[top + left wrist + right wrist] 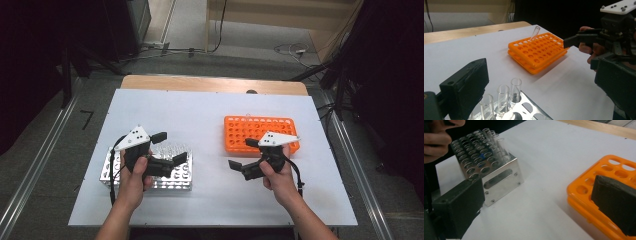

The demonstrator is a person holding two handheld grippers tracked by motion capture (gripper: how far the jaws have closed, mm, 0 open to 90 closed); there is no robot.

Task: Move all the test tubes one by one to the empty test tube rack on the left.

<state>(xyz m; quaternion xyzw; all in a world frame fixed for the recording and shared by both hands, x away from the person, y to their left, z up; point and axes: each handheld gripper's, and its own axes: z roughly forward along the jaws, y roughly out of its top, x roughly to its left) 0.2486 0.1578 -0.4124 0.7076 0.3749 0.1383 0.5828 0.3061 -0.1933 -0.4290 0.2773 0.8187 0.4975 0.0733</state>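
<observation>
White table (pixel 210 200) carries a metal rack (pixel 172 176) of glass tubes (pixel 515 88); left gripper (pixel 169 147) hovers above it, jaws wide, empty. Right gripper (pixel 242 153), jaws wide, sits beside the orange rack (pixel 240 131).

Two tube racks on the table: one orange rack (pixel 259 131), one metal rack (pixel 176 176). One clear tube (pixel 535 33) leans in the orange rack. Metal rack holds several glass tubes (pixel 515 89), exact count unclear. Two grippers.

Even overhead light, soft shadows, dark surroundings; gripper views soft, near jaws blurred
</observation>
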